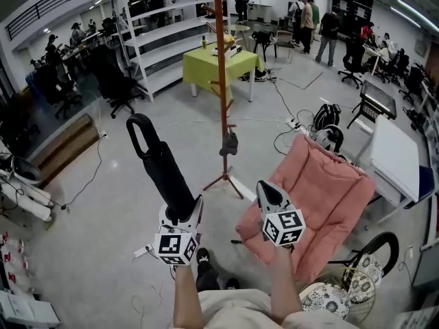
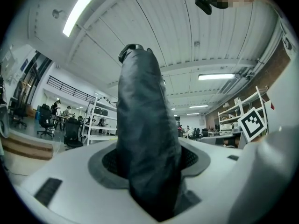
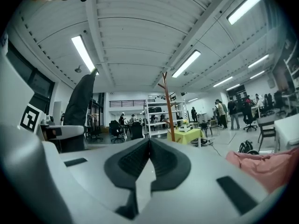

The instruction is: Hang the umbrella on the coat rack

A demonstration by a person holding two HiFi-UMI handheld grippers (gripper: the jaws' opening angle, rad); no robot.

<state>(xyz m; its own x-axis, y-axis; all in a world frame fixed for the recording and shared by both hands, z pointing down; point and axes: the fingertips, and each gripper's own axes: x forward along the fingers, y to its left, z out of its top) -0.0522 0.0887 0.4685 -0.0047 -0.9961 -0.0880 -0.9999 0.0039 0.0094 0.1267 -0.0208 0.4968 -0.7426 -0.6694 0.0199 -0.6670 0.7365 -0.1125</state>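
Both forearms reach forward, each with a white plastic gripper; left gripper (image 1: 180, 219) has its jaws wide and pressed on the folded umbrella (image 1: 164, 173), a matte black fabric roll with a loop handle on top, leaning to the left; right gripper (image 1: 265, 188) has its jaws together, nothing between them; wooden coat rack (image 1: 221, 81), a thin brown pole with pegs, stands ahead, well apart from the umbrella; a soft pink cushion (image 1: 322, 190) lies near its feet; a green table (image 1: 212, 64) stands behind.
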